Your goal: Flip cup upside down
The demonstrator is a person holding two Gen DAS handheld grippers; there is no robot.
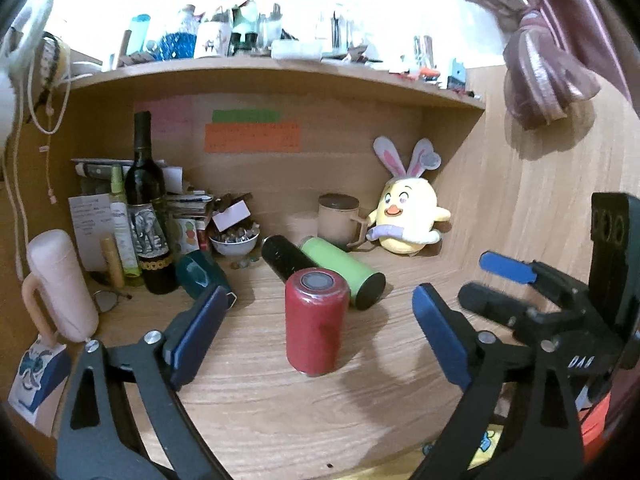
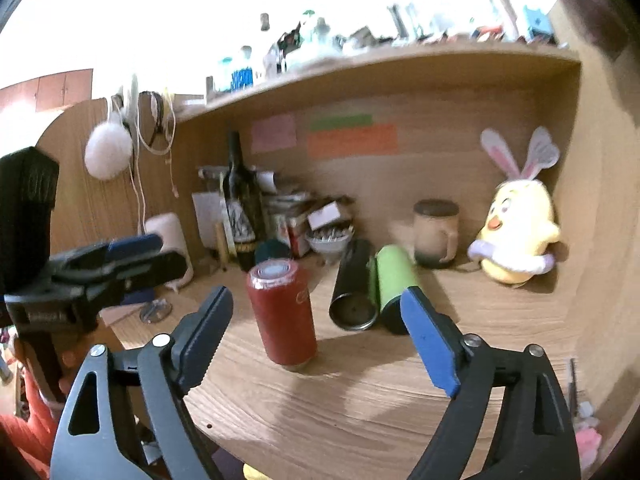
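A red cup (image 1: 316, 322) stands on the wooden desk with its flat grey-ringed end facing up. It also shows in the right wrist view (image 2: 282, 312). My left gripper (image 1: 320, 334) is open, its blue pads on either side of the cup and not touching it. My right gripper (image 2: 316, 334) is open and empty, a little short of the cup. In the left wrist view the right gripper (image 1: 492, 276) shows at the right. In the right wrist view the left gripper (image 2: 144, 256) shows at the left.
A black cup (image 1: 282, 258) and a green cup (image 1: 340, 270) lie on their sides behind the red one. A beige mug (image 1: 340, 222), a yellow plush chick (image 1: 408, 216), a wine bottle (image 1: 146, 208), a teal cup (image 1: 200, 274) and clutter stand at the back.
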